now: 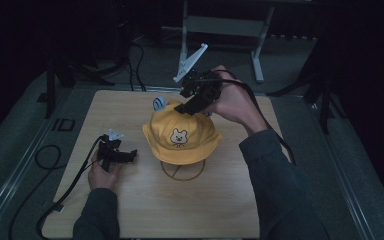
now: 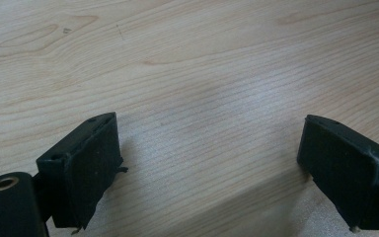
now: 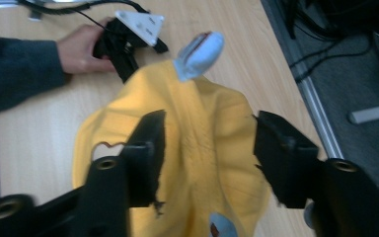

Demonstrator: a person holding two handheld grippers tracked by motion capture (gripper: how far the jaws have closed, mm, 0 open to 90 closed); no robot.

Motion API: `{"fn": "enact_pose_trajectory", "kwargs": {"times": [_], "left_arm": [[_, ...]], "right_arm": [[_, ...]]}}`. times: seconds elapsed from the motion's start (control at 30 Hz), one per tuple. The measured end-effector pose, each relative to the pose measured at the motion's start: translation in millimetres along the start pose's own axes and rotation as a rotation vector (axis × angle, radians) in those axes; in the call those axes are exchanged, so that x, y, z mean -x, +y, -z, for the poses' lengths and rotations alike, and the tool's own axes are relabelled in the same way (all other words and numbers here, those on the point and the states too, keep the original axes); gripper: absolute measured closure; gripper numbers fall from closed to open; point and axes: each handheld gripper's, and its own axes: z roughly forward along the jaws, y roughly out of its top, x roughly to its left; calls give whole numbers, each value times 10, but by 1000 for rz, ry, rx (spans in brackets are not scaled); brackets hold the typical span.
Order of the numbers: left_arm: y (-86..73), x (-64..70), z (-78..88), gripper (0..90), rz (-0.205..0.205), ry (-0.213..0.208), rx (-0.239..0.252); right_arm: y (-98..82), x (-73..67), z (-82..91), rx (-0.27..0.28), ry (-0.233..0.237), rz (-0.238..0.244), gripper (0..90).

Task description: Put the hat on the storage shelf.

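The yellow hat (image 1: 181, 136), perched on a wire stand mid-table, was judged soft, light and best pinched at its crown, over which the right tool (image 3: 207, 148) was held spread, while the left tool (image 2: 207, 163) was rested spread on the table (image 2: 187, 59).

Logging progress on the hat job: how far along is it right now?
Done: the yellow hat sits on its wire stand on the table. In hand: the right tongs are open around the hat's crown, not clamped. The left tongs rest open over bare wood. Left: closing on the hat and moving it.
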Motion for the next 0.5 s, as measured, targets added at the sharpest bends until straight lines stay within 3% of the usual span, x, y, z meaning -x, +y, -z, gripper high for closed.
{"fn": "enact_pose_trajectory", "kwargs": {"times": [0.17,0.5], "left_arm": [[0,0,0,92,0,0,0],[0,0,0,92,0,0,0]], "right_arm": [[-7,-30,-11,-28,-24,-11,268],[-64,-52,1,-75,-84,-6,123]]}}
